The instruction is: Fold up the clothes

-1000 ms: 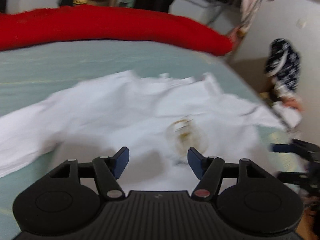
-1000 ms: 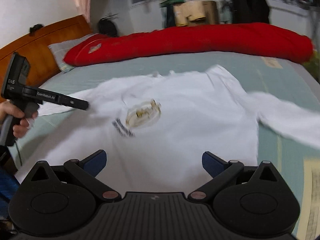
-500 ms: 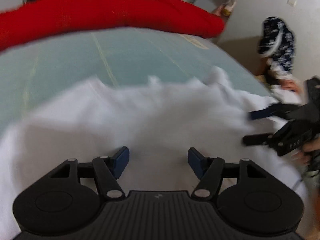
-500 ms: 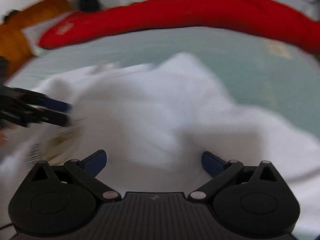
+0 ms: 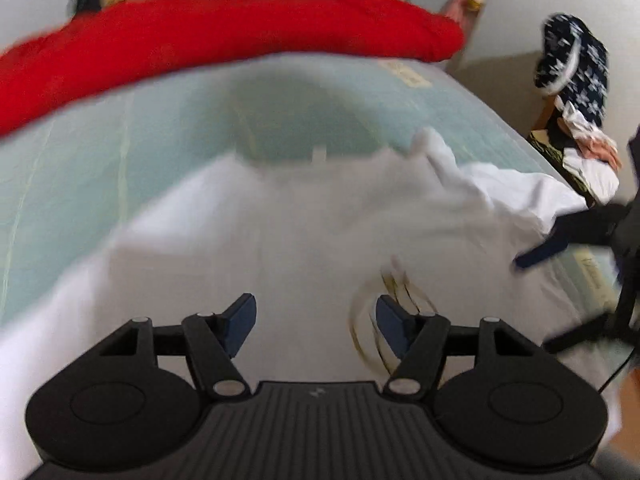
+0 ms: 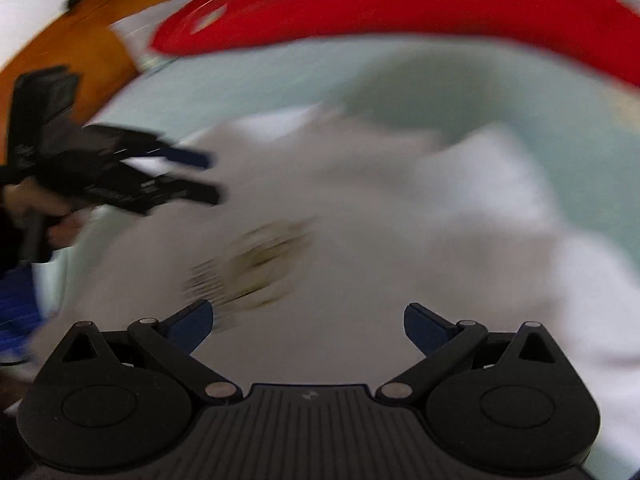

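A white long-sleeved shirt (image 5: 304, 232) with a gold and black chest print (image 5: 384, 300) lies spread face up on the pale green bed sheet (image 5: 160, 128). My left gripper (image 5: 316, 320) hovers open just over the shirt's middle, nothing between its fingers. In the right wrist view the same shirt (image 6: 360, 208) and its print (image 6: 260, 260) are blurred, and my right gripper (image 6: 308, 324) stands wide open above the lower body of the shirt. Each gripper shows in the other's view: the right gripper (image 5: 560, 276) at the right edge, the left gripper (image 6: 200, 178) at the left, both open.
A long red cushion (image 5: 224, 36) lies across the far side of the bed. A wooden headboard (image 6: 80, 60) and a pale pillow (image 6: 136, 36) are at the left. A pile of dark patterned and white clothes (image 5: 572, 80) sits off the bed's right side.
Both cameras have swung forward and low over the shirt. The shirt has shifted and bunched near its collar and one shoulder. Both grippers stay open.
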A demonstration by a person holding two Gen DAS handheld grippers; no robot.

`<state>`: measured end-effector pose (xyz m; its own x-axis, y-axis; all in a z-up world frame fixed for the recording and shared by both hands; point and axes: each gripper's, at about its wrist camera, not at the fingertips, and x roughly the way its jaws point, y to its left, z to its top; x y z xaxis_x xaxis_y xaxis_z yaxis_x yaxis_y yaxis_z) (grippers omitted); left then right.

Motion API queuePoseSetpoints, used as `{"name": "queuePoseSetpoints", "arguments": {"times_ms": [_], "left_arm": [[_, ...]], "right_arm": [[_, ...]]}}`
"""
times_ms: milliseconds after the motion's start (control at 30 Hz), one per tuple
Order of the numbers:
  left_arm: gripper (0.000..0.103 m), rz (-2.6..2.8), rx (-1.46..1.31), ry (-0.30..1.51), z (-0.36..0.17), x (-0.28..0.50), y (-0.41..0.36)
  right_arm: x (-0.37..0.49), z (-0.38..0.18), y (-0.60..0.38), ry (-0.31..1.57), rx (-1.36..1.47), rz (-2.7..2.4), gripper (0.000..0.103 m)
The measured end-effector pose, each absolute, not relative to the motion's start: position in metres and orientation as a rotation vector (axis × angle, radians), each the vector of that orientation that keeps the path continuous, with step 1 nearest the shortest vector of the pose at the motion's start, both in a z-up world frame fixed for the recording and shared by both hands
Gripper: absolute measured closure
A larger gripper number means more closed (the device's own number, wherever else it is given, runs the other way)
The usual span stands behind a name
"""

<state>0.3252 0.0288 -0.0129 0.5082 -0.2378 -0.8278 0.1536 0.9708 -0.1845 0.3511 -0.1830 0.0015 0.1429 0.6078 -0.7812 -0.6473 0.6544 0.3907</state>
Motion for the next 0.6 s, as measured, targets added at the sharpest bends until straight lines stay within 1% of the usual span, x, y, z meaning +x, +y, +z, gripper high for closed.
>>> {"name": "queuePoseSetpoints", "arguments": {"times_ms": [133, 233, 400, 467, 533, 567, 600], "left_arm": [[0.037, -0.164, -0.192, 1.16, -0.026, 0.29, 0.033], [0.037, -0.105, -0.189, 1.259, -0.048, 0.276, 0.039], [0.037, -0.011, -0.155, 1.334, -0.048, 0.281, 0.048], [0.041, 0.017, -0.185, 1.367, -0.044, 0.292, 0.047], [0.04, -0.009, -0.19, 1.354, -0.043, 0.304, 0.041], [0.038, -0.022, -0.192, 1.347, -0.042, 0.31, 0.038], [0.038, -0.036, -0.195, 1.341, -0.041, 0.316, 0.035]], "right_arm": [[0.329, -0.023, -0.156, 1.218, 0.079, 0.985, 0.0], [0.33, -0.035, -0.159, 1.244, 0.061, 0.919, 0.0], [0.342, -0.033, -0.205, 1.256, -0.012, 0.701, 0.0], [0.35, -0.038, -0.233, 1.294, 0.04, 0.61, 0.0], [0.355, -0.035, -0.253, 1.325, 0.147, 0.562, 0.0], [0.357, -0.031, -0.256, 1.327, 0.162, 0.558, 0.0], [0.359, -0.026, -0.256, 1.321, 0.16, 0.565, 0.0]]}}
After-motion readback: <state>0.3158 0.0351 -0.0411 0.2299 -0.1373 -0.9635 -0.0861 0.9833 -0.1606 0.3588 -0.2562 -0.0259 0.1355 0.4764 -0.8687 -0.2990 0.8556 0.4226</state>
